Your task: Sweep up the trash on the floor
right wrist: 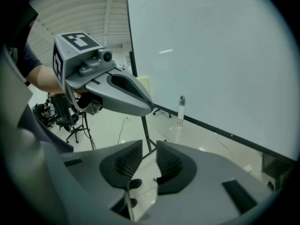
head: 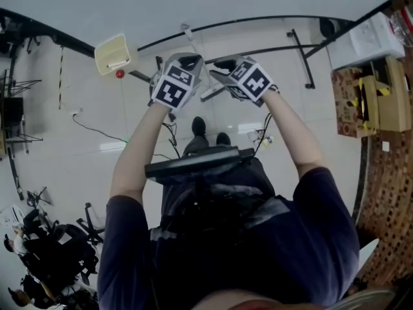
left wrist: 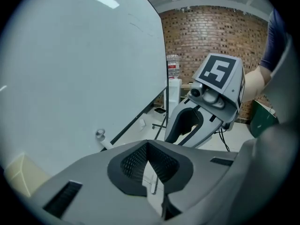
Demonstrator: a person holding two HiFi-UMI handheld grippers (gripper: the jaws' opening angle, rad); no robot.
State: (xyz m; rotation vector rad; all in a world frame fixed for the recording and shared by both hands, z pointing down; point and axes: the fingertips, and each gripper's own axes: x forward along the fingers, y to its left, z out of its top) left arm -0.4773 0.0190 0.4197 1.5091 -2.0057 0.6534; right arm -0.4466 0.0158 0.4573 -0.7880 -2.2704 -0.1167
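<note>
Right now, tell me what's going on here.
A person stands on a pale floor before a whiteboard, holding both grippers up in front. The left gripper is shut with nothing between its jaws; the right gripper's jaws stand slightly apart, also empty. A cream dustpan-like tray lies on the floor by the board, a small red thing beside it. No sweeping is under way.

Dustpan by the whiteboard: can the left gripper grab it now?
Probably not yet. The left gripper is shut and empty, apart from the dustpan off to its left; it would need to open and move over.
</note>
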